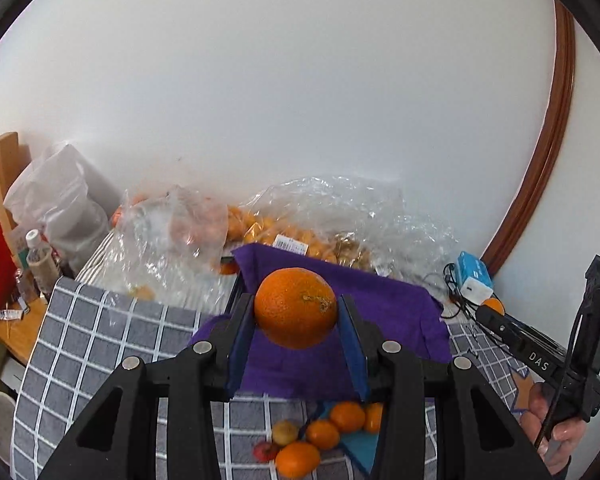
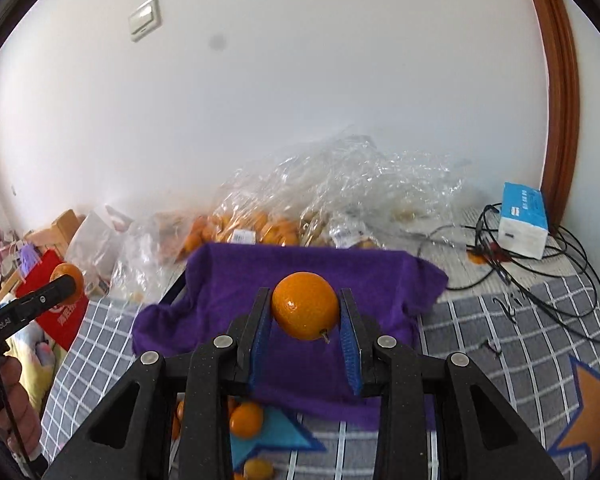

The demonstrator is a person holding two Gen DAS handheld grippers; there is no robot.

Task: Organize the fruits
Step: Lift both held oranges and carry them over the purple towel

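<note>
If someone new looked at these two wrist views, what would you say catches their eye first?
Each gripper holds an orange above the purple cloth: the left gripper clamps a larger, rough-skinned orange, the right gripper a smaller glossy orange with a stem stub. Behind the cloth, against the white wall, lie crumpled clear plastic bags of more oranges, and loose small fruits sit on the grey checked cover nearer the camera.

The purple cloth covers whatever lies under it — only a dark edge shows at its left side. Fruit in the crinkled plastic bags is blurred by glare and cannot be counted, and its white label is too small to read. The loose oranges are partly hidden behind the right gripper's frame.
</note>
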